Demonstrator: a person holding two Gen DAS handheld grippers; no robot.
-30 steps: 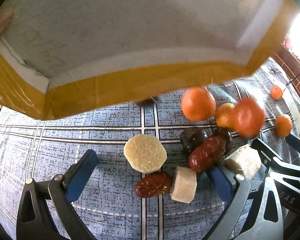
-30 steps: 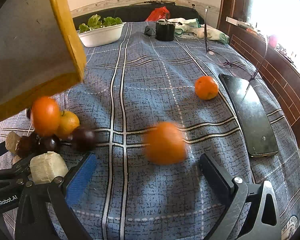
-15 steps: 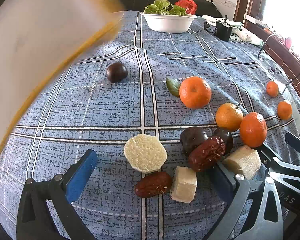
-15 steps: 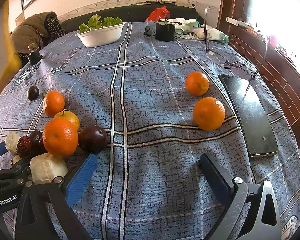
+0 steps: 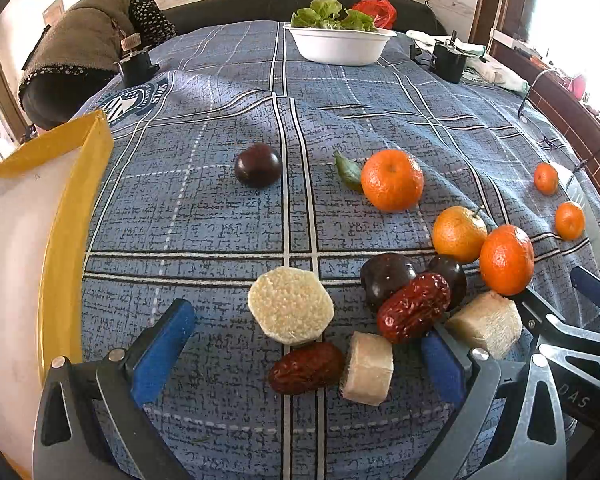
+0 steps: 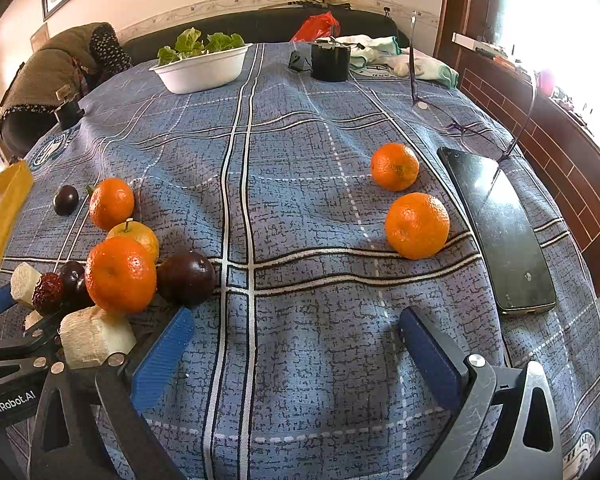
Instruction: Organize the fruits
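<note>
1. Fruits lie scattered on a blue plaid tablecloth [image 5: 220, 232]: a cluster near the left gripper holds a round orange mandarin [image 5: 506, 259], a yellow-orange citrus with a stem [image 5: 459, 233], two dark purple plums [image 5: 384, 278], two wrinkled red dates [image 5: 414, 307] and pale cut sugarcane chunks [image 5: 291, 305].
2. A third dark plum [image 5: 258, 165] sits alone farther back, well apart from the cluster; another mandarin with a green leaf [image 5: 392, 180] lies to its right.
3. Two more mandarins [image 6: 417, 225] rest near a black smartphone [image 6: 500, 232] on the right side of the cloth.
4. The left gripper [image 5: 300, 352] has its blue pads spread wide, holding nothing; a date and a cane chunk lie between them.
5. The right gripper [image 6: 296, 354] is likewise spread wide over bare cloth.
6. A yellow-rimmed white tray [image 5: 72, 200] stands at the left edge, and a white bowl of green lettuce [image 5: 340, 46] sits at the far end.
</note>
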